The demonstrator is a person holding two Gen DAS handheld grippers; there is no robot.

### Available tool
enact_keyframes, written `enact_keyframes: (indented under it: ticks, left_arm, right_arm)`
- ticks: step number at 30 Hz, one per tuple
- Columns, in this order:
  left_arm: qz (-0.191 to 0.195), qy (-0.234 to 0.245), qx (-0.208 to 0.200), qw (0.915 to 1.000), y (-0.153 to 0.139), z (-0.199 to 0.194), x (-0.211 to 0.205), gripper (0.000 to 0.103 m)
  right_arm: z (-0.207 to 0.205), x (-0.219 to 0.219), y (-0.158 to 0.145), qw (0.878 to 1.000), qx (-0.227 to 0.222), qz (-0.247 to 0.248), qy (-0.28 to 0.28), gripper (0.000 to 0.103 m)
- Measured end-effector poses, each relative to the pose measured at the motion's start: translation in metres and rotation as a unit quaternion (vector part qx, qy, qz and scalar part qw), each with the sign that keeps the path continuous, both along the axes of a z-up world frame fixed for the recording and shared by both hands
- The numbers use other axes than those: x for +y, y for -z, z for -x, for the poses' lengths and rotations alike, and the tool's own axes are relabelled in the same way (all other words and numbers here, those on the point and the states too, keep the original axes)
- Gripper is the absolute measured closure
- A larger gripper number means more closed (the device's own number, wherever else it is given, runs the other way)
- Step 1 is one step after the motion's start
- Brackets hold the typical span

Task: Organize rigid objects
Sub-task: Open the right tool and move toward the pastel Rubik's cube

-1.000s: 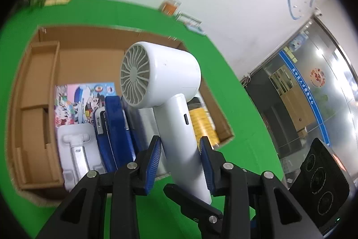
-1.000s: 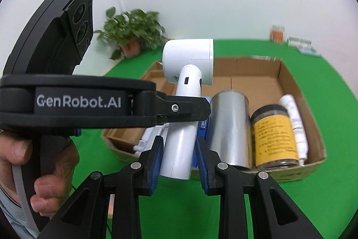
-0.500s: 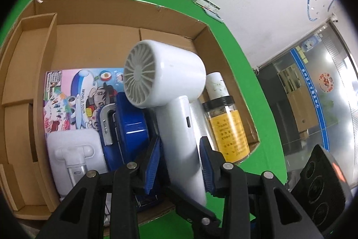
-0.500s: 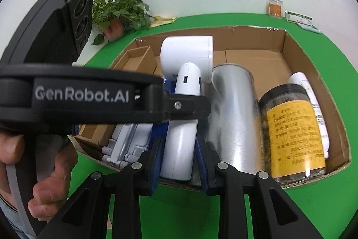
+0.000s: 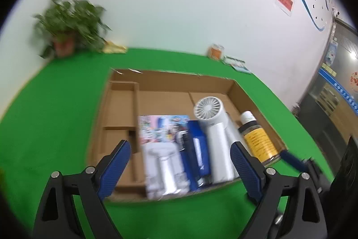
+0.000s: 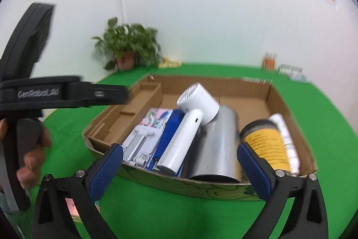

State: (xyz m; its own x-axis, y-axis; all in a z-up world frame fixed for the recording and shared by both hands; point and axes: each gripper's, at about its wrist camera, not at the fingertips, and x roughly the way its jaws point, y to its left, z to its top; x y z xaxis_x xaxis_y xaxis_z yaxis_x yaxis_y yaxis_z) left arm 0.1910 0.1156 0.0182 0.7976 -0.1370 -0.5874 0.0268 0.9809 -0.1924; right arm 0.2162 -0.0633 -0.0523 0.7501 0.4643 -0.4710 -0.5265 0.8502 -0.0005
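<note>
Now both wide apart, left claw (image 5: 180,168), right claw (image 6: 179,171), empty.

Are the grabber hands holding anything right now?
No. The left gripper and right gripper are both open and empty. The white hair dryer lies in the cardboard box.

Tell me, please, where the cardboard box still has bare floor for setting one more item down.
The cardboard box has bare floor along its far wall, beyond the colourful booklet and hair dryer, and in the left divider compartments. The near right side is packed: blue case, metal cylinder, yellow-labelled jar.
</note>
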Motion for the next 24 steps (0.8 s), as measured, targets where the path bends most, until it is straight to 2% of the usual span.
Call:
enact_keyframes:
  ticks: [2,5,7,10,12,14,16,17,20,23,24]
  left_arm:
    - [-0.008,-0.015,0.014,0.9998,0.007,0.019,0.008,0.012]
    - [-0.012,-0.053,0.055,0.997,0.031,0.039,0.021,0.012]
    - [0.013,-0.066,0.092,0.9934,0.056,0.049,0.037,0.012]
    - [0.075,-0.086,0.142,0.9833,0.085,0.059,0.058,0.014]
    - [0.12,-0.082,0.156,0.977,0.101,0.068,0.064,0.014]
    - [0.14,-0.074,0.171,0.9724,0.112,0.069,0.067,0.018]
    - [0.167,-0.054,0.181,0.9676,0.12,0.073,0.063,0.033]
    - [0.179,-0.047,0.181,0.9658,0.121,0.074,0.061,0.033]
    - [0.167,-0.021,0.171,0.9707,0.121,0.076,0.045,0.033]
    - [0.163,0.027,0.17,0.9715,0.122,0.071,0.021,0.033]
    - [0.157,0.06,0.17,0.9709,0.123,0.069,0.003,0.033]
  right_arm:
    - [0.02,-0.001,0.0,1.0,-0.019,0.001,-0.016,0.001]
    - [0.044,0.002,0.004,0.998,-0.007,-0.01,-0.056,0.001]
    - [0.058,0.008,0.015,0.995,0.023,-0.01,-0.102,0.001]
    - [0.075,0.024,0.036,0.983,0.073,0.005,-0.17,0.001]
    - [0.088,0.03,0.048,0.972,0.1,0.011,-0.21,0.001]
    - [0.102,0.038,0.058,0.967,0.107,0.027,-0.231,0.001]
    - [0.108,0.043,0.065,0.964,0.112,0.045,-0.239,0.001]
    - [0.11,0.043,0.067,0.962,0.116,0.049,-0.242,0.002]
    - [0.112,0.037,0.066,0.959,0.13,0.04,-0.249,0.002]
    - [0.117,0.012,0.062,0.958,0.144,0.028,-0.248,0.003]
    - [0.119,0.002,0.064,0.957,0.154,0.031,-0.243,0.005]
